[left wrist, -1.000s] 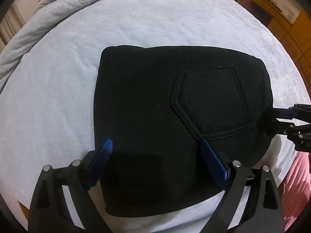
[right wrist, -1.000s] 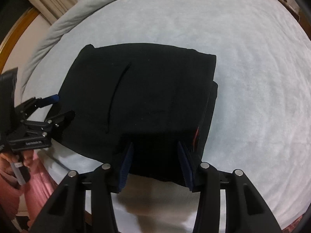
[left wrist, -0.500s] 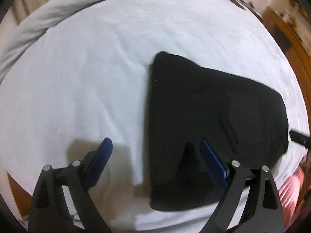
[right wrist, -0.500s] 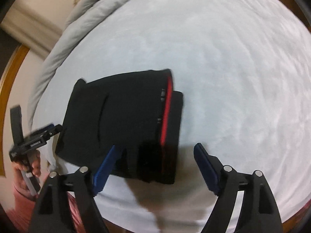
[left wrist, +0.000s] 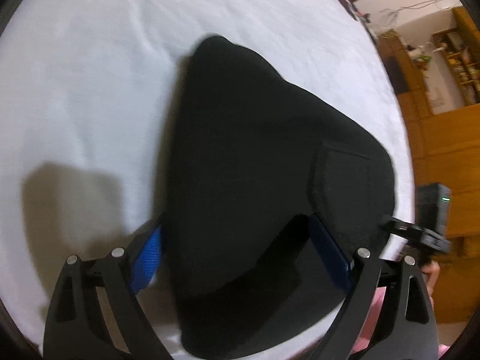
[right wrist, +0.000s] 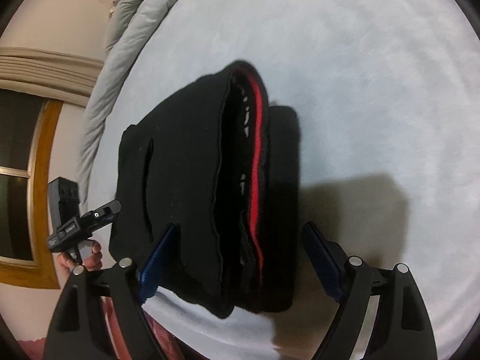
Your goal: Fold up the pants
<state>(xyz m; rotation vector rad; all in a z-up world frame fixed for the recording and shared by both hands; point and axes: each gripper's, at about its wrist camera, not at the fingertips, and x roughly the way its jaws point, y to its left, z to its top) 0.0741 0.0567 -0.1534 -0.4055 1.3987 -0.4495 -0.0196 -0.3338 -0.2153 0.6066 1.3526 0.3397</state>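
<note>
The black pants (left wrist: 255,162) lie folded into a thick bundle on the white bed sheet (left wrist: 90,75). In the right wrist view the bundle (right wrist: 186,180) shows its stacked layers and a red waistband lining (right wrist: 256,162). My left gripper (left wrist: 237,255) is open, its blue fingers either side of the bundle's near end. My right gripper (right wrist: 240,258) is open and straddles the bundle's near end from the other side. Each gripper shows at the edge of the other's view.
A rolled grey duvet (right wrist: 135,27) lies along the far edge of the bed. Wooden cabinets and shelves (left wrist: 444,96) stand beyond the bed. A wood-framed window (right wrist: 27,180) is on the wall. The sheet extends bare around the bundle.
Both grippers pulled back from the bundle, turned, then came close again, jaws wide. The right gripper, earlier narrow around the bundle's edge, has opened; the red waistband lining now shows.
</note>
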